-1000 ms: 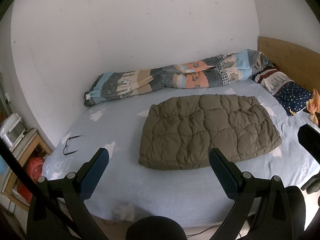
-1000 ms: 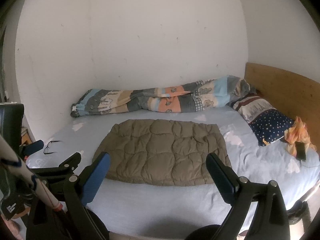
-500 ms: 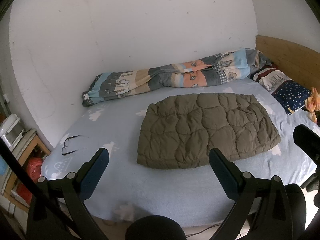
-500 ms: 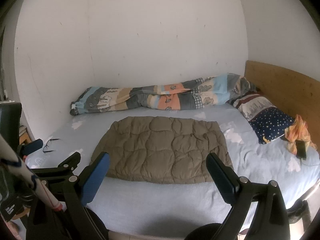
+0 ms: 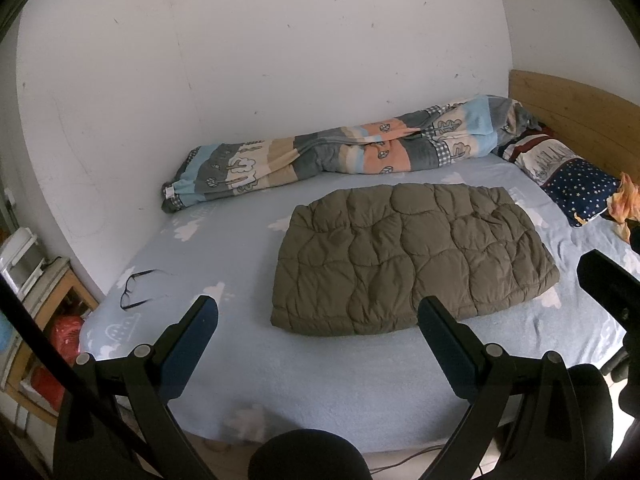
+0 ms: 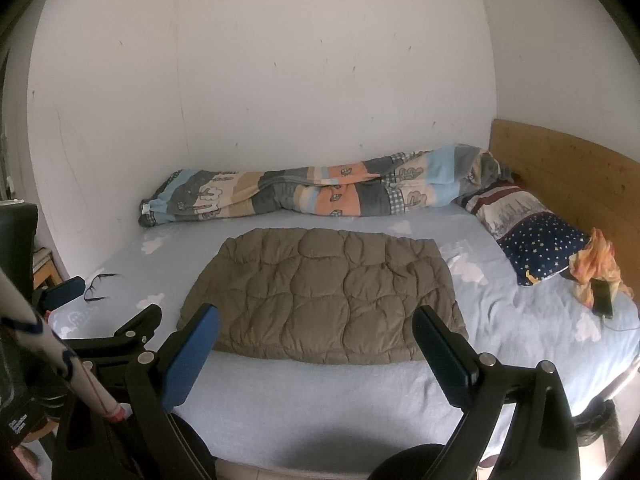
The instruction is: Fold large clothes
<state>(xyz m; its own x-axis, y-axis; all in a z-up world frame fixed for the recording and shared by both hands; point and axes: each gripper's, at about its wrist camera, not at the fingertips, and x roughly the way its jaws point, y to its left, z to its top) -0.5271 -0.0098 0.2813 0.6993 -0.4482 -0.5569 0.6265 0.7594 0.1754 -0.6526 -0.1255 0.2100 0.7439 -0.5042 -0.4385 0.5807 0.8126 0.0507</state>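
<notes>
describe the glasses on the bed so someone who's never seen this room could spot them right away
Start at the bed with the pale blue cloud-print sheet and find the olive quilted garment lying flat in its middle. Go from there toward the bed's corner farthest from the wooden headboard: the glasses lie alone on the sheet there. They are the only small, thin, dark-framed thing on the bed; everything else is soft fabric.
</notes>
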